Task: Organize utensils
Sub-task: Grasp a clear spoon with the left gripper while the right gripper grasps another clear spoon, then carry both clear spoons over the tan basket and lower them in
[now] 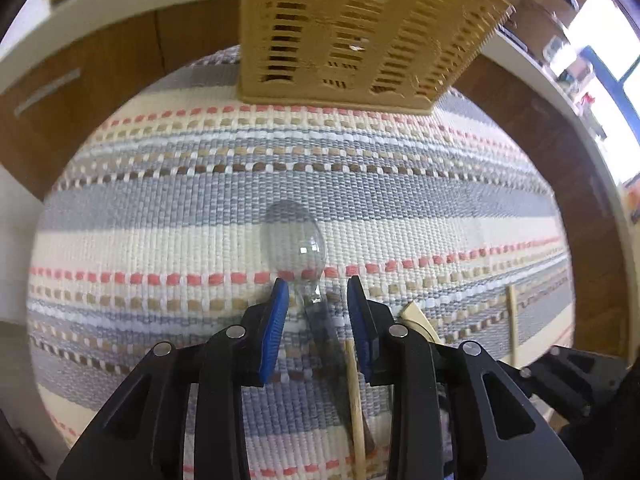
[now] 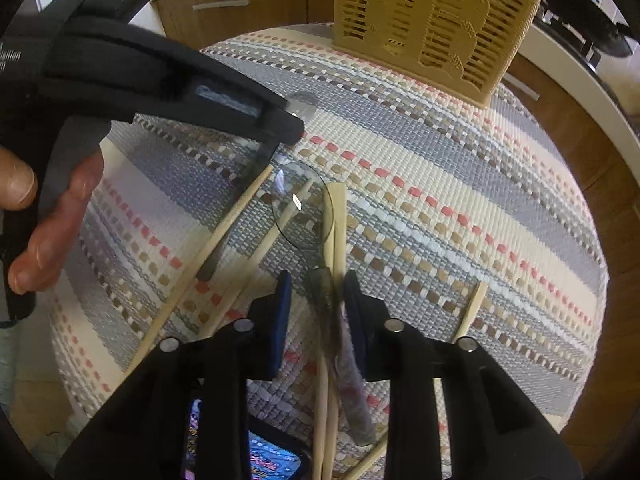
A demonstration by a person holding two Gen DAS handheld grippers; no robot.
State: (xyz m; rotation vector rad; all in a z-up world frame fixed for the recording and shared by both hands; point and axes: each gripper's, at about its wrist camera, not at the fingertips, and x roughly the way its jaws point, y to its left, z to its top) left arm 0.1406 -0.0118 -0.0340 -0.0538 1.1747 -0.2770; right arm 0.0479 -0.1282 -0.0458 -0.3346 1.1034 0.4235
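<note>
Left wrist view: the left gripper (image 1: 318, 286) is held low over the striped mat (image 1: 160, 216), its blue pads narrowly apart astride the neck of a clear plastic spoon (image 1: 294, 240); no pad is seen pressing on it
Spoon position: flat on the mat, bowl pointing toward the tan slotted basket (image 1: 360, 32)
Right wrist view: the right gripper (image 2: 316, 286) is seen with jaws narrow around the handle of a second clear spoon (image 2: 302, 204), contact not settled
Surroundings: wooden chopsticks (image 2: 224, 232) lie crossed beneath that spoon
</note>
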